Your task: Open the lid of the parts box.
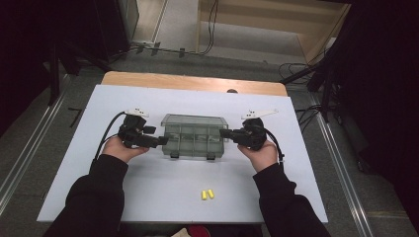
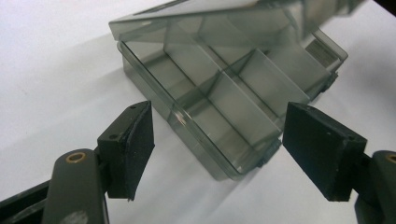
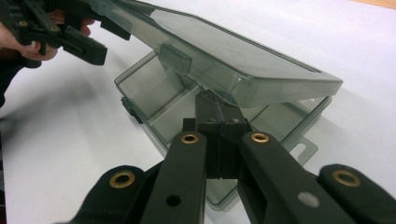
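A smoky clear compartment box (image 1: pixel 195 140) stands in the middle of the white table. Its lid (image 3: pixel 224 51) is tilted up, hinged at the far side, and the divided tray (image 2: pixel 219 93) below looks empty. My right gripper (image 1: pixel 223 132) is at the box's right end, shut, with its tips (image 3: pixel 217 105) pushed under the raised lid's edge, nothing visible between them. My left gripper (image 1: pixel 160 142) is at the box's left front corner, open, its pads (image 2: pixel 137 140) apart from the box wall. The left gripper (image 3: pixel 60 32) hovers beside the lid's far end in the right gripper view.
Two small yellow pieces (image 1: pixel 207 194) lie on the white sheet (image 1: pixel 148 187) near the front edge. A strip of bare wooden tabletop (image 1: pixel 192 81) runs along the back. Cables and dark stands lie on the floor around the table.
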